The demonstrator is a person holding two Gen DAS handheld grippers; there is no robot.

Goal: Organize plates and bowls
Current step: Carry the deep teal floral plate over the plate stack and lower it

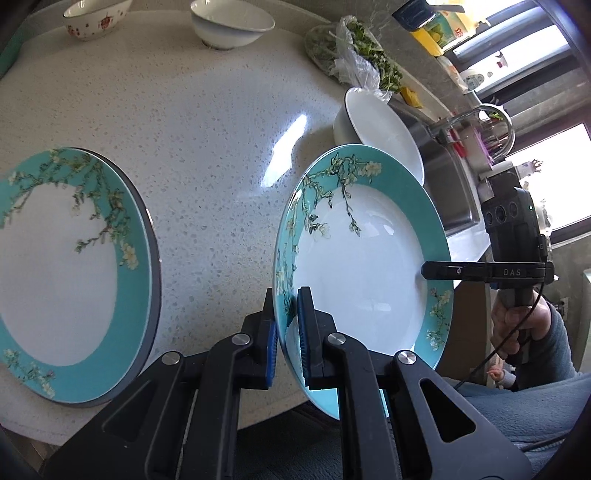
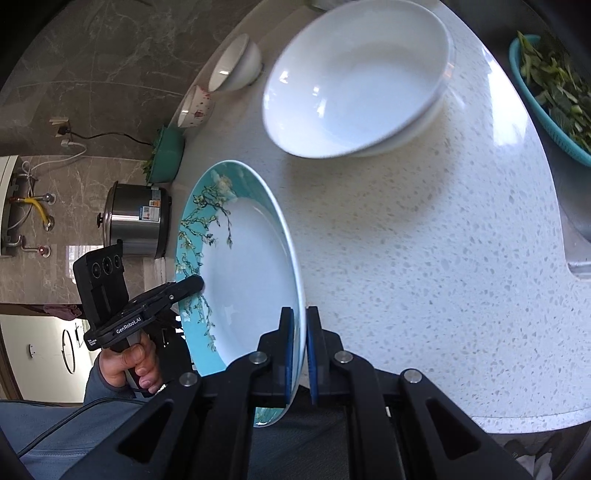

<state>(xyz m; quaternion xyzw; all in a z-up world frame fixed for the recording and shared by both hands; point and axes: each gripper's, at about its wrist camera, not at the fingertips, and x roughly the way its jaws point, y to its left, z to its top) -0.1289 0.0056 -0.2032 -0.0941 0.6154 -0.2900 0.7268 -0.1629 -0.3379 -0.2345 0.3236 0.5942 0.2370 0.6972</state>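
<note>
A teal-rimmed plate with a blossom pattern (image 1: 362, 258) (image 2: 247, 280) hangs tilted above the counter's front edge, held from both sides. My left gripper (image 1: 287, 306) is shut on its near-left rim. My right gripper (image 2: 300, 317) is shut on the opposite rim, and in the left wrist view its tip (image 1: 428, 269) reaches in from the right. A second matching plate (image 1: 74, 277) lies flat on the counter to the left. A large white bowl (image 1: 376, 133) (image 2: 354, 77) sits behind the held plate. Two small bowls (image 1: 232, 22) (image 1: 96, 18) stand at the far edge.
The speckled white counter (image 1: 221, 155) has a steel sink (image 1: 447, 184) and faucet (image 1: 491, 114) on its right. Greens in a plastic bag (image 1: 362, 55) and a teal basket of greens (image 2: 554, 85) lie near the sink. A steel rice cooker (image 2: 136, 221) stands off to the left.
</note>
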